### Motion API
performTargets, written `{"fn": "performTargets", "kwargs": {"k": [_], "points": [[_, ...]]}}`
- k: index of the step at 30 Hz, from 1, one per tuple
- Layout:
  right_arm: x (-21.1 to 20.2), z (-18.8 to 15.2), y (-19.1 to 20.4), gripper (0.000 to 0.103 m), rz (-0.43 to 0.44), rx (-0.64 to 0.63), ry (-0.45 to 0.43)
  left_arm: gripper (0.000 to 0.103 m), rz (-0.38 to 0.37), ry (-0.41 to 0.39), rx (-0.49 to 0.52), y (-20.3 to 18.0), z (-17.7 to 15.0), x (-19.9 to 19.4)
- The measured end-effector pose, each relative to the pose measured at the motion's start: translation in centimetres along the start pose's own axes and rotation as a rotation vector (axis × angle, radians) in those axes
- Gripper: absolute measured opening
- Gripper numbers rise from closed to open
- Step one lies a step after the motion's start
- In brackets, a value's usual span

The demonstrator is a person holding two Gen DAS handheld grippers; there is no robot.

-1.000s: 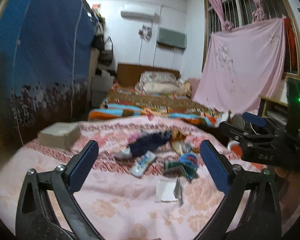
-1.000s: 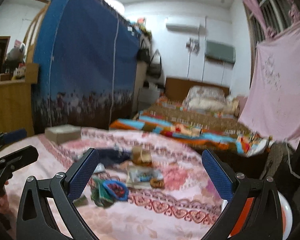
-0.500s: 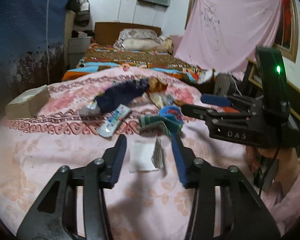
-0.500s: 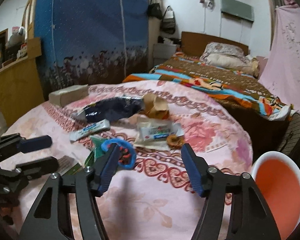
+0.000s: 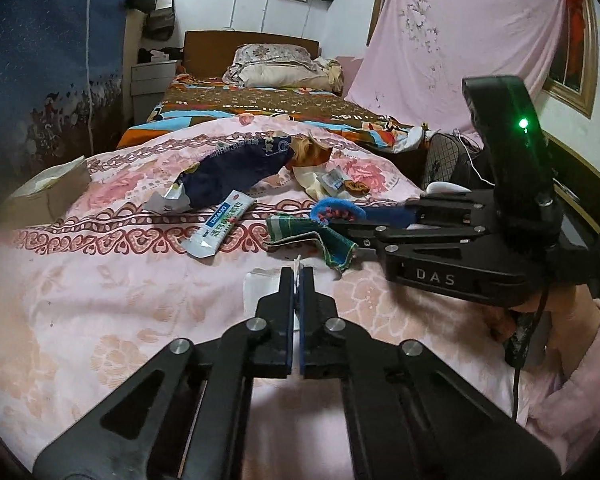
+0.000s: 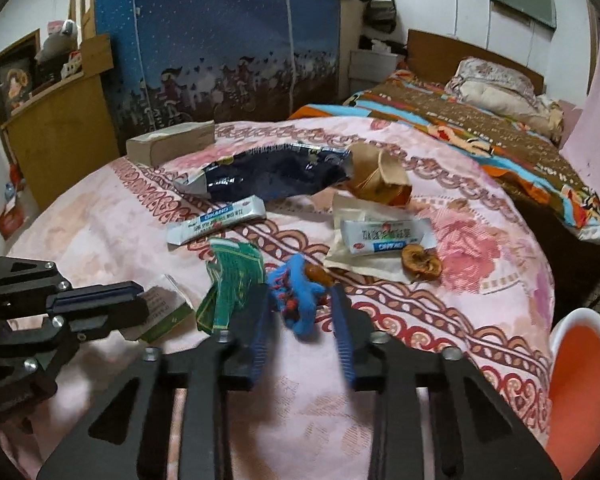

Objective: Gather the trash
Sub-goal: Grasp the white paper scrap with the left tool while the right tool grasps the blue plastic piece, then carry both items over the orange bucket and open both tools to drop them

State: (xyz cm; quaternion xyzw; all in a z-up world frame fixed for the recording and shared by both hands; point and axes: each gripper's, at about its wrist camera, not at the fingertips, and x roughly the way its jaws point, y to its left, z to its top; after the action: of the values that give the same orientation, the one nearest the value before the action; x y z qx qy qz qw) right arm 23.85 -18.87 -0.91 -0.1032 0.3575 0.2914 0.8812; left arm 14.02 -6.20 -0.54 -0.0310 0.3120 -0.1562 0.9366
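Observation:
Trash lies on a pink flowered bedspread. My left gripper is shut on a small white paper packet; the packet also shows in the right wrist view. My right gripper has its jaws partly closed around a blue wrapper, with a gap still showing. A green wrapper lies just left of it. Farther back lie a dark blue bag, a white Dikang sachet, a brown paper bag and a second sachet on a cream wrapper.
A white bin with an orange liner stands beside the bed at lower right. A cardboard box sits at the bed's far left edge. A second bed, a blue wardrobe cover and a wooden cabinet lie beyond.
Both grippers came down toward the bedspread. The left jaws closed onto the white paper packet. The right jaws narrowed around the blue wrapper.

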Motion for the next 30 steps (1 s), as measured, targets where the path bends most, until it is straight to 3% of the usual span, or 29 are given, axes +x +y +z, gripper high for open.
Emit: {"fn": "performTargets", "kwargs": {"k": [4, 9, 15, 20, 24, 30], "points": [[-0.2, -0.1, 0.1, 0.016, 0.013, 0.003, -0.011, 0.000, 0.005, -0.025, -0.023, 0.3, 0.2, -0.4], [-1.8, -0.3, -0.1, 0.016, 0.004, 0.008, -0.092, 0.000, 0.000, -0.093, -0.030, 0.3, 1.2, -1.3], [-6.0, -0.8, -1.3, 0.016, -0.038, 0.083, -0.316, 0.000, -0.005, -0.214, 0.028, -1.3, 3.5, -2.0], [-10.0, -1.2, -1.8, 0.016, -0.152, 0.093, -0.528, 0.000, -0.042, -0.322, 0.104, -3.5, 5.8, -2.1], [-13.1, -2.0, -2.7, 0.016, -0.278, 0.132, -0.686, 0.000, -0.121, -0.372, 0.159, -5.6, 7.3, -1.7], [-15.8, -3.4, -4.9, 0.016, -0.433, 0.216, -0.804, 0.000, -0.243, -0.414, 0.240, -9.3, 9.0, -0.5]]}}
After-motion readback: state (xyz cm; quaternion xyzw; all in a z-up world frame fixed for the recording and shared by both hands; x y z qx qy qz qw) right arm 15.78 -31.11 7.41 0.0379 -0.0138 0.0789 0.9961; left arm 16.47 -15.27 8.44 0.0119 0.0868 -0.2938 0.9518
